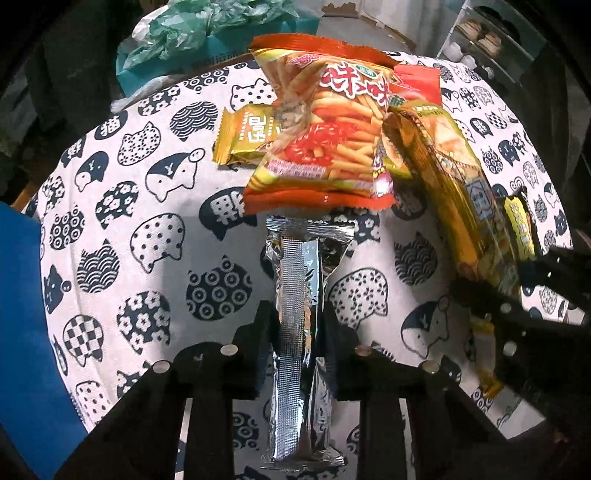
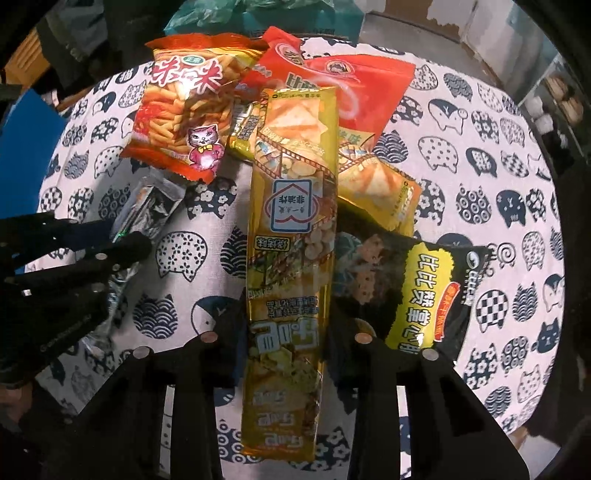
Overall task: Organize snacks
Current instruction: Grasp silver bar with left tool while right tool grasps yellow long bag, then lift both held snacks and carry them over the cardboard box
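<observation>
A long silver foil pack [image 1: 295, 295] lies lengthwise on the cat-print tablecloth [image 1: 147, 221], and my left gripper [image 1: 297, 317] is shut on its middle. To the right, my right gripper [image 1: 509, 275] is shut on a long yellow snack pack [image 1: 454, 184]. In the right wrist view that yellow pack [image 2: 291, 221] runs up between the fingers of the right gripper [image 2: 286, 325], its far end resting on the snack pile. The left gripper [image 2: 125, 232] shows at the left edge, holding the silver pack [image 2: 151, 206].
The pile holds an orange fries bag [image 2: 181, 122], a red bag [image 2: 351, 85], a yellow cracker pack [image 2: 380, 188] and a black pack with a yellow label [image 2: 417, 288]. A small yellow pack [image 1: 247, 136] lies left of the pile. Green plastic bags [image 1: 177, 33] sit behind.
</observation>
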The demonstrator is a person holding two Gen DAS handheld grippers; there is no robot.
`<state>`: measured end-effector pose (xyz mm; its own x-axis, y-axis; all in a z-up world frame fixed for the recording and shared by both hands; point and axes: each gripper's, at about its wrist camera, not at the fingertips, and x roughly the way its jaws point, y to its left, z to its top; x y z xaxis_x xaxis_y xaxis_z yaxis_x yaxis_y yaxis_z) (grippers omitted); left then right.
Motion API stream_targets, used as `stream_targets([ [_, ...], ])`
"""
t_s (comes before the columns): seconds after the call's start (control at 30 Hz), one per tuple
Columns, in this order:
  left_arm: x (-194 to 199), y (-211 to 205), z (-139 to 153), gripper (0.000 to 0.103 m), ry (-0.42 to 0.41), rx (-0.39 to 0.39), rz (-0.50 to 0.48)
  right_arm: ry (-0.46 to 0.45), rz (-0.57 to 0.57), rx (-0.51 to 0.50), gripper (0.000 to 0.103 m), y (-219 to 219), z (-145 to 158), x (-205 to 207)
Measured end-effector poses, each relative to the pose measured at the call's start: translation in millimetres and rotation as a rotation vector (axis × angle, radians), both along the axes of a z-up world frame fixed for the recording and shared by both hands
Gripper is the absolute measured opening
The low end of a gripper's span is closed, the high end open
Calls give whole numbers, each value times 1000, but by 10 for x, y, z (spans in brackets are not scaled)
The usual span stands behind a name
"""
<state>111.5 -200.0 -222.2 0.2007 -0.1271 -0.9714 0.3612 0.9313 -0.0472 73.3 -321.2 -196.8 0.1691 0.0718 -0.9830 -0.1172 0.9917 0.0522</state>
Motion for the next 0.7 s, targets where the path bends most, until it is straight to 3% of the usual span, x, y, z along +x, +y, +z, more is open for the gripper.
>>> stream_targets([
  [0.33,-328,145,324,25,-86,53,-45,0,-9,-18,31,23,231,-144],
  [0.7,-543,362,762,25,-172,61,-47,-50,-10,-9,31,11,608,-339],
])
